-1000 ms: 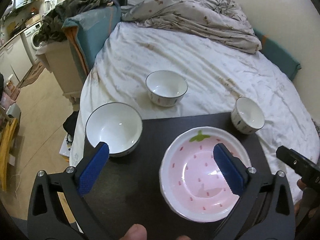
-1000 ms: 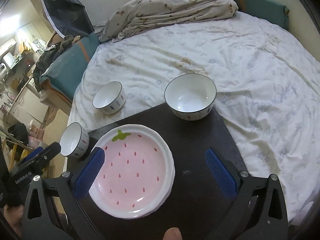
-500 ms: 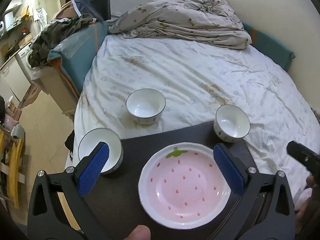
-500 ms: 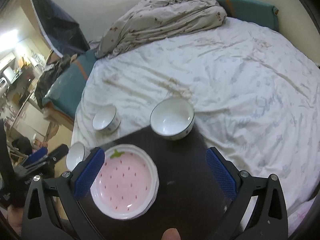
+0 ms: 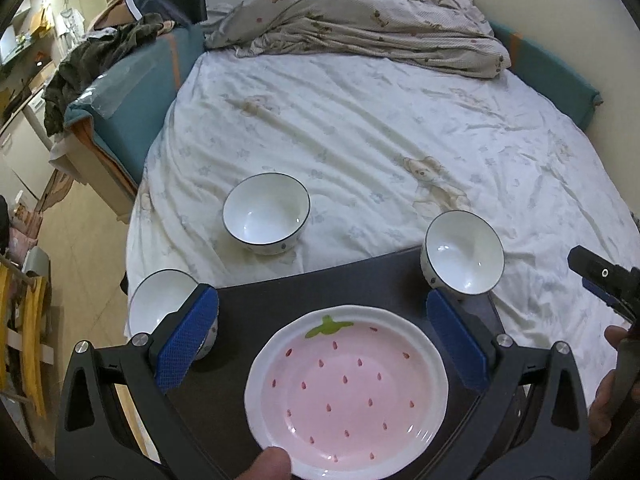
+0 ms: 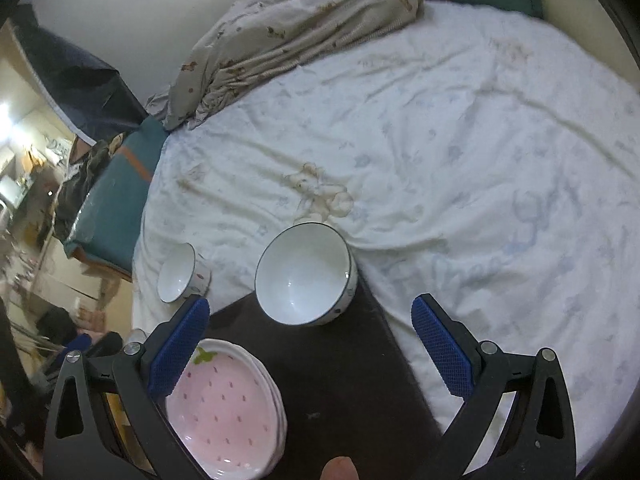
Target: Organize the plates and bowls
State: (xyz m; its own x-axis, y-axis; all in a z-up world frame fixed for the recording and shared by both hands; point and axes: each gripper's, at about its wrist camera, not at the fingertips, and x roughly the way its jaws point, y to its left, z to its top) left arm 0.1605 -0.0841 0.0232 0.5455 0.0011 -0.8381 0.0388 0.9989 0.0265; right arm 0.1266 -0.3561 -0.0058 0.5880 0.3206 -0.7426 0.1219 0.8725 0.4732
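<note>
Both the left gripper [image 5: 322, 338] and the right gripper [image 6: 310, 346] stood wide apart, gripping nothing, above a pink strawberry-patterned ceramic plate [image 5: 346, 394] on the dark square table [image 5: 360, 284], with two white bowls [image 5: 464, 258] at its far corners and a third white dark-rimmed bowl [image 5: 266, 214] beyond on the white bedsheet [image 5: 380, 140].

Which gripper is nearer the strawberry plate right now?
Left. The left gripper hangs open right above the strawberry plate; the right gripper sits off to the plate's right, over the dark table.
</note>
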